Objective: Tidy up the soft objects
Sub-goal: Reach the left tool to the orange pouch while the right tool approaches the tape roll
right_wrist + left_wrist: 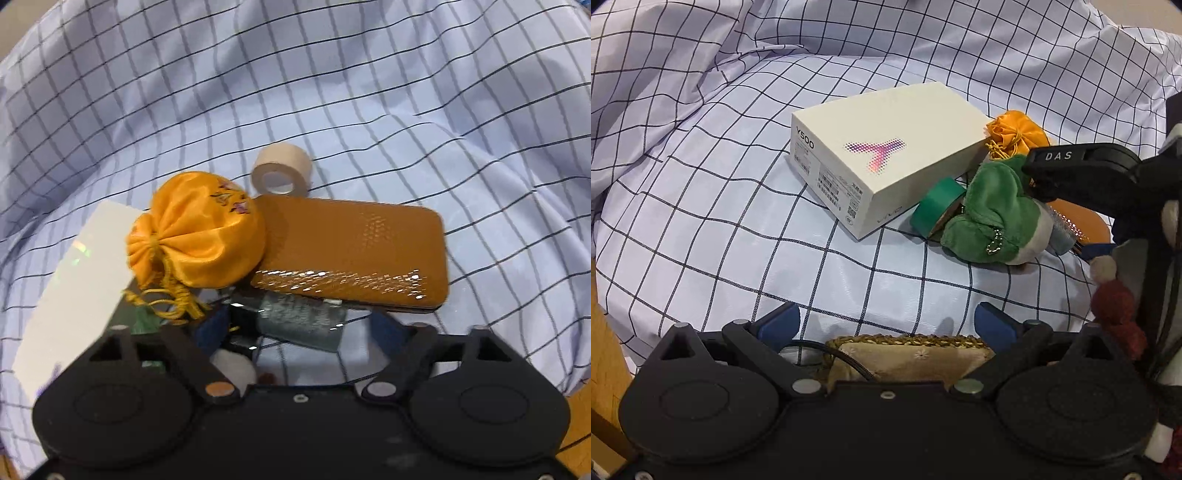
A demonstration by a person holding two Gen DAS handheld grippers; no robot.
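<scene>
right gripper (295, 328) part-open over green plush toy (993, 214) | beside phone box (882, 155) | close squarely on plush, avoid orange pouch (199, 240)

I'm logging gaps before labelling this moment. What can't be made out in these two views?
- Left wrist view: the right gripper blocks where it meets the green plush toy, so any grip is unclear.
- Right wrist view: its own body hides the plush; fingers blurred.
- Left wrist view: the beige pouch is half covered by the left gripper.
</scene>
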